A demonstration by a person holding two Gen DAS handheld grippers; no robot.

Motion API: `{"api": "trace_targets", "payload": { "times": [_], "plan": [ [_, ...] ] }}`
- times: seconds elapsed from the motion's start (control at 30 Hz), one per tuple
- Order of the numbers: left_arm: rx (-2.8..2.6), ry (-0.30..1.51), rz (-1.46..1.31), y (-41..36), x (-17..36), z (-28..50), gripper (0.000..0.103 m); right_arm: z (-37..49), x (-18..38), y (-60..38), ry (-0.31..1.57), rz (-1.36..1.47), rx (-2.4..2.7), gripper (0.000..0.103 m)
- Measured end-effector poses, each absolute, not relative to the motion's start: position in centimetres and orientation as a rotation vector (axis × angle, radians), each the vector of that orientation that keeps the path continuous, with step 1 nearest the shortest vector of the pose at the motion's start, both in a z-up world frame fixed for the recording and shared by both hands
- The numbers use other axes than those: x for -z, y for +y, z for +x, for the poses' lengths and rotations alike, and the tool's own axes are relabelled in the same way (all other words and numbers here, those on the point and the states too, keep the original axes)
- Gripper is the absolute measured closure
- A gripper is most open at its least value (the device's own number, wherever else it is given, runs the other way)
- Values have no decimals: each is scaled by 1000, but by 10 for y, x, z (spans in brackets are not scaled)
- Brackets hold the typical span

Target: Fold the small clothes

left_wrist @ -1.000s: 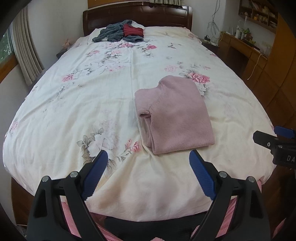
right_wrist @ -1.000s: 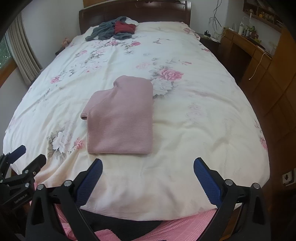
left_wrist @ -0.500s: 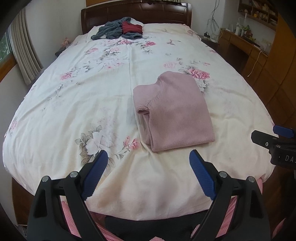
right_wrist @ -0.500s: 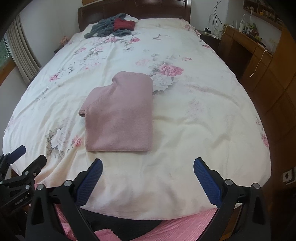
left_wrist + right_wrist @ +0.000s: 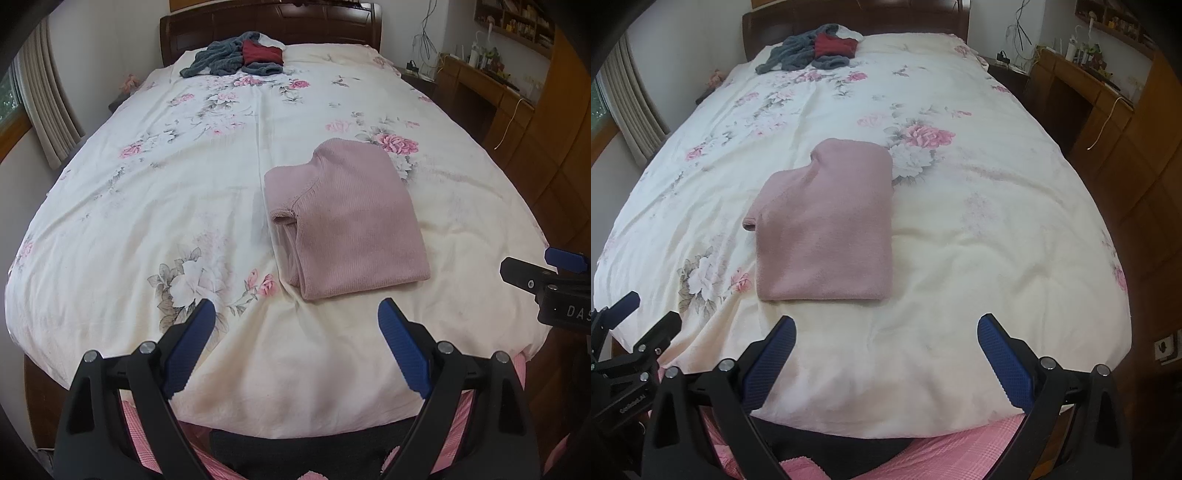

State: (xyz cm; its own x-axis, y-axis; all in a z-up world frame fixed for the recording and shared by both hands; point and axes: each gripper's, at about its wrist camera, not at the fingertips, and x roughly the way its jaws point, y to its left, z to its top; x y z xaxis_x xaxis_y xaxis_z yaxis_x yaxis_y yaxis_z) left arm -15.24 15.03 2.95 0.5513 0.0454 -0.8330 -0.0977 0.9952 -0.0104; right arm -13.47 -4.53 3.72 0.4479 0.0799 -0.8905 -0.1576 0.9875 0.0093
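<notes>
1. I judge that I am between garments: the pink sweater (image 5: pixel 347 221) lies folded into a compact rectangle on the floral bedspread (image 5: pixel 147 206), flat, with one sleeve cuff showing at its left edge. Nothing is touching it.

2. In the left wrist view the sweater sits at about one o'clock from my left claw (image 5: pixel 295 347); in the right wrist view it sits at about eleven o'clock from my right claw (image 5: pixel 886 360). So it lies between my two tools and a little ahead of both.

3. My left claw is spread wide, its blue pads well apart, holding nothing and touching nothing. It hangs over the near edge of the bed.

4. My right claw is likewise spread wide and empty, also over the near edge. Its tip shows at three o'clock in the left view, and the left tool shows at eight o'clock in the right view.

5. The remaining work seems to be the pile of clothes (image 5: pixel 236 55) at twelve o'clock, far up by the headboard (image 5: pixel 269 22): a grey garment tangled with a dark red one (image 5: pixel 834 45). It is well apart from the sweater.

6. The next move, as I read it, calls for a long reach to twelve o'clock, picking one piece out of the tangle without dragging the other, and bringing it to bare bedspread near me. I would keep clear of the folded sweater on the way.
</notes>
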Motion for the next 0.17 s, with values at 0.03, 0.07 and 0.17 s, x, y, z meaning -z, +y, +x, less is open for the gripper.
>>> {"api": "trace_targets", "payload": {
  "times": [0.03, 0.07, 0.17],
  "plan": [
    [-85, 983, -57, 150, -29, -152, 14, -135, -37, -46, 1099, -76, -145, 4],
    [-84, 984, -58, 151, -29, -152, 14, -135, -36, -46, 1100, -74, -144, 4],
    [-85, 983, -59, 151, -29, -152, 14, -135, -36, -46, 1100, -77, -137, 4]
  ]
}}
